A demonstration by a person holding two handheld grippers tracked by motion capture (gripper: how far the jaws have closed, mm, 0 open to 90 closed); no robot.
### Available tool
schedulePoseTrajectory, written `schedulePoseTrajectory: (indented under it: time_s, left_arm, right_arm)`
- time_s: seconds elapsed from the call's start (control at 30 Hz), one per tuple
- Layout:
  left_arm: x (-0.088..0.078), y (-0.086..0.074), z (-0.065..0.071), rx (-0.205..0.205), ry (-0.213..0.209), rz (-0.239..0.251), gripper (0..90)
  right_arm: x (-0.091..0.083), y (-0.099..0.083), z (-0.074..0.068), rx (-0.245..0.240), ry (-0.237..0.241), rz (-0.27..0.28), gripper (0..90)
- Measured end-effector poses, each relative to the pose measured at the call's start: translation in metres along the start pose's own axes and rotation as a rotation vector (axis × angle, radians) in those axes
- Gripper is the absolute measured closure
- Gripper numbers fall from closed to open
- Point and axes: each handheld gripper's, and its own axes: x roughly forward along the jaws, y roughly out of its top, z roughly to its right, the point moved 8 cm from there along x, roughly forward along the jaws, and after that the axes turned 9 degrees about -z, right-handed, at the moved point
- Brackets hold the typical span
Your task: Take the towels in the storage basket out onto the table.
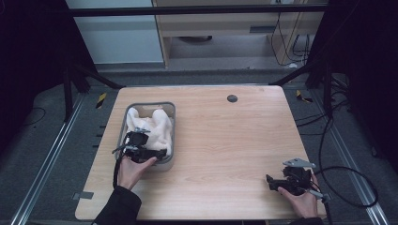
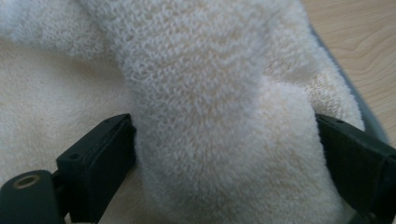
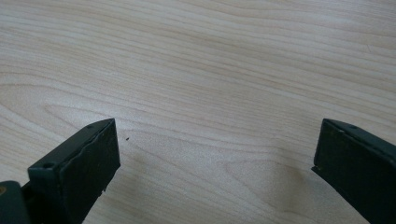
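Left tool [image 2: 224, 154]: jaws apart, straddling raised fold of cream towel [image 2: 205, 93], touching it both sides. One towel, bunched inside one grey bin [image 1: 171, 133] at counter's left. Right tool [image 3: 215, 154]: jaws wide apart, nothing between, low over bare wood at near right corner. One light wooden counter [image 1: 225, 140]; grey floor, black frame around.

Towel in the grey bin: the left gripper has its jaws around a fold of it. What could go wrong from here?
1. The left gripper stands wide around a thick fold of the towel; it may pinch only a surface layer, which could slip out on lifting.
2. The towel fills the bin, so pulling it could drag or tip the bin.
3. The right gripper rests open over the table, far away, so it cannot steady the bin.
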Motion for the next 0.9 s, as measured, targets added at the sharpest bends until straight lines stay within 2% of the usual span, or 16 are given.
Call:
schedulePoseTrajectory:
  time_s: [0.23, 0.43, 0.53, 0.63, 0.7, 0.73, 0.77, 0.8, 0.9]
  left_arm:
    - [0.013, -0.005, -0.004, -0.024, 0.044, -0.02, 7.9]
    - [0.014, -0.005, -0.003, -0.044, 0.026, -0.043, 11.7]
    - [0.013, -0.004, -0.003, -0.053, 0.007, -0.054, 20.6]
    - [0.011, -0.004, -0.005, -0.075, -0.038, -0.054, 31.0]
    - [0.009, -0.003, -0.006, -0.087, -0.063, -0.054, 34.3]
    - [0.008, -0.003, -0.007, -0.092, -0.072, -0.053, 38.6]
    - [0.007, -0.003, -0.008, -0.096, -0.079, -0.051, 47.7]
    - [0.006, -0.003, -0.008, -0.098, -0.087, -0.053, 47.7]
    - [0.004, -0.002, -0.01, -0.103, -0.096, -0.051, 56.8]
  right_arm:
    - [0.0, 0.0, 0.0, 0.003, 0.003, 0.003, 0.5]
    - [0.0, 0.0, 0.0, 0.007, 0.006, 0.0, 0.5]
    - [0.0, 0.0, -0.001, 0.003, 0.012, -0.003, 0.5]
    - [0.001, -0.001, -0.001, -0.003, 0.01, -0.006, 0.5]
    - [0.0, -0.001, -0.001, -0.003, 0.011, -0.006, 0.5]
    - [0.0, -0.001, -0.001, -0.001, 0.013, -0.008, 0.5]
    - [0.0, -0.001, -0.001, -0.001, 0.014, -0.008, 0.5]
    - [0.0, -0.001, -0.001, -0.001, 0.014, -0.008, 0.5]
    - [0.0, -0.001, -0.001, -0.001, 0.016, -0.008, 0.6]
